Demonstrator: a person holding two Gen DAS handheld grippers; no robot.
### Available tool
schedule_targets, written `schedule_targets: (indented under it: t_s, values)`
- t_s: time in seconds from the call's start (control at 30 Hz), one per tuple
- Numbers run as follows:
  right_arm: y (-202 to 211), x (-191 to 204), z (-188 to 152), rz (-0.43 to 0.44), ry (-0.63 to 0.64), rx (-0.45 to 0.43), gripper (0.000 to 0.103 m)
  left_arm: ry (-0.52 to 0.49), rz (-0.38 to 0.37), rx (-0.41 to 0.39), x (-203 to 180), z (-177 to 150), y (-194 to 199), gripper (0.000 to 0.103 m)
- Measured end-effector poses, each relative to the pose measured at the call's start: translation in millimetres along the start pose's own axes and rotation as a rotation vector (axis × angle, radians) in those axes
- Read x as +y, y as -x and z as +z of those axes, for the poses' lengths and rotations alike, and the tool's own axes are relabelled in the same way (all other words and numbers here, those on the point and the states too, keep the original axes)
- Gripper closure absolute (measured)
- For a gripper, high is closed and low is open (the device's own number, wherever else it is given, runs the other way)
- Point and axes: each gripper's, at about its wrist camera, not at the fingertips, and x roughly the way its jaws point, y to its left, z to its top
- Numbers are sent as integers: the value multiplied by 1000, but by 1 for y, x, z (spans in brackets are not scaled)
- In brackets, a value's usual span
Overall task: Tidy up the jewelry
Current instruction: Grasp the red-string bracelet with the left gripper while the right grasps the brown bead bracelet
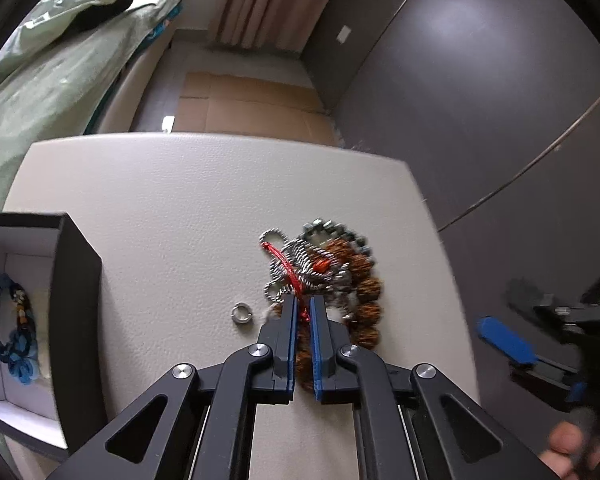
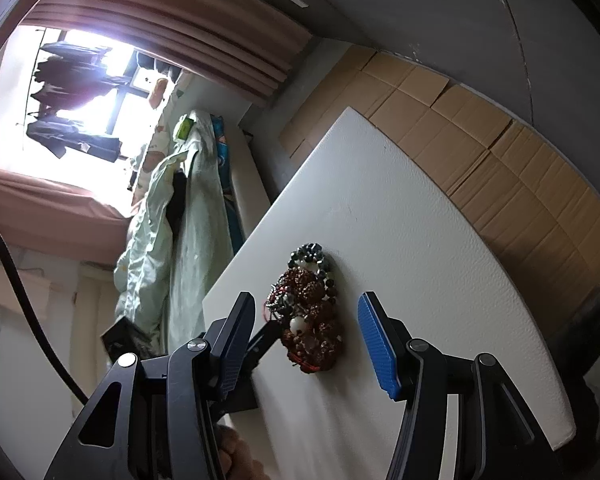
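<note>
Nearly closed, my left gripper [image 1: 304, 306] pinches the red cord [image 1: 286, 266] of the jewelry pile [image 1: 332, 276] ahead, right gripper [image 2: 306, 332] wide open and empty, one blue necklace [image 1: 14, 332] boxed [image 1: 76, 280], most unsorted.

My left fingers [image 1: 288, 320] cover the near part of the jewelry pile [image 1: 320, 268], so their grip on the red cord [image 1: 286, 266] is unclear. The box [image 1: 76, 280] runs off the left edge. My right gripper [image 1: 504, 340] is blurred.

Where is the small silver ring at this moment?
In the left wrist view, the ring lies on the white table, just left of the left gripper and the jewelry pile.
</note>
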Motion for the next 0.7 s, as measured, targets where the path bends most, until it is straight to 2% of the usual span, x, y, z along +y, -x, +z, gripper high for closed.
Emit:
schedule_targets:
  t_s: [0.17, 0.47, 0.7]
  values:
    - [-3, -1, 1, -13, 4, 2, 47, 10, -74, -46, -2, 4, 25, 98]
    - [-10, 4, -3, -32, 38, 22, 47, 12, -134, -114, -1, 7, 60, 98]
    - [-27, 15, -11, -87, 94, 54, 47, 24, -160, -159, 7, 8, 83, 98]
